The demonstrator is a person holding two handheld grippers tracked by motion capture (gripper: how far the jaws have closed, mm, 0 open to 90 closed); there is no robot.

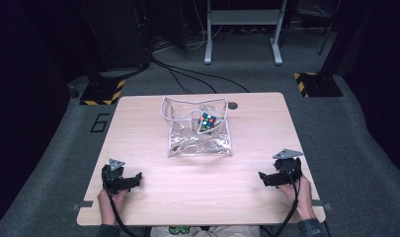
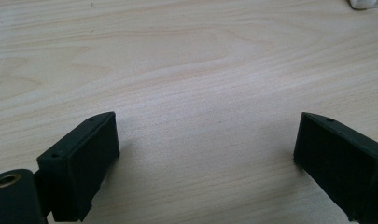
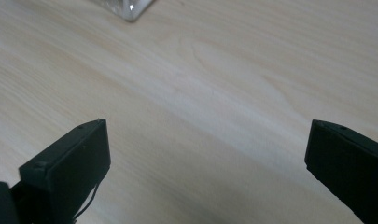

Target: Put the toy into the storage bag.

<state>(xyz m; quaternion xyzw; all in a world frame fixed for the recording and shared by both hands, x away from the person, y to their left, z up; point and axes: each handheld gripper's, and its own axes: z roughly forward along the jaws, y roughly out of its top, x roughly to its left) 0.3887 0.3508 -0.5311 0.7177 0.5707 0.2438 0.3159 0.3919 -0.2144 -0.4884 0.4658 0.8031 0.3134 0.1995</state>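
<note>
Cube (image 1: 207, 121), many-coloured, sits inside a clear pouch (image 1: 199, 143) at the table's (image 1: 197, 197) far middle, the pouch's mouth gaping toward the far edge. Bare wood lies all round it. Left gripper (image 1: 136, 178) and right gripper (image 1: 262, 177) rest near the near corners, well apart, jaws spread wide, holding nothing.

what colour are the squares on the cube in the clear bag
Mixed: blue, white, orange, red and green squares on black, cube, high view.
</note>
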